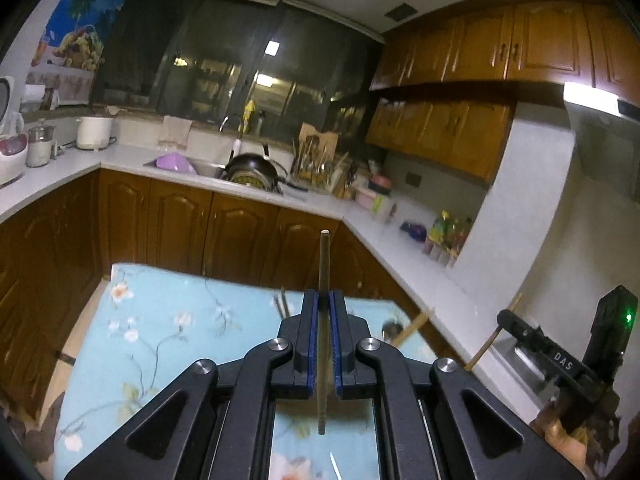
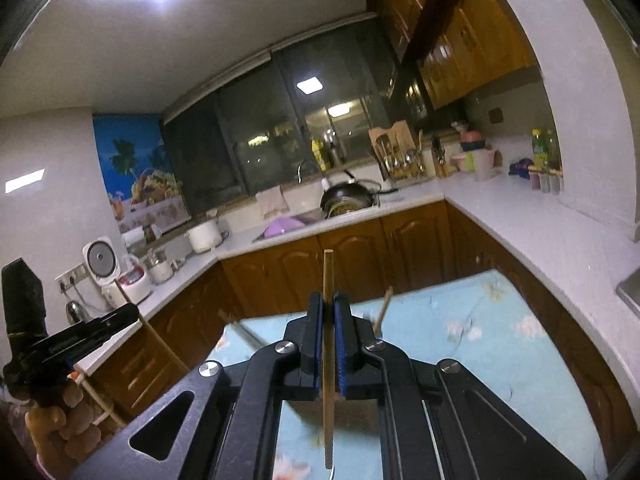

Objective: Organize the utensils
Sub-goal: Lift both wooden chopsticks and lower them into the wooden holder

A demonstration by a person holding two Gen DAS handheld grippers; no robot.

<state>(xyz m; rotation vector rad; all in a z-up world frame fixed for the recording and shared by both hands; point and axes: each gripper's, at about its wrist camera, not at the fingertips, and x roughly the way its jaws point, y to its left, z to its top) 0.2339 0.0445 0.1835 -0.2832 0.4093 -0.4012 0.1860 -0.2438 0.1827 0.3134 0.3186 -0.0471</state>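
Left gripper (image 1: 324, 312) clamped on dark slender chopstick (image 1: 323, 264), right gripper (image 2: 329, 316) clamped on pale wooden chopstick (image 2: 328, 276)

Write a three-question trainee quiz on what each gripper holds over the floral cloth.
1. True or false: the left gripper is shut on a dark chopstick.
2. What does the right gripper hold? A) spoon B) light wooden chopstick C) nothing
3. Fill in: both chopsticks stand roughly ____ between the fingers, above the floral tablecloth.

Key: 1 true; 2 B; 3 upright.
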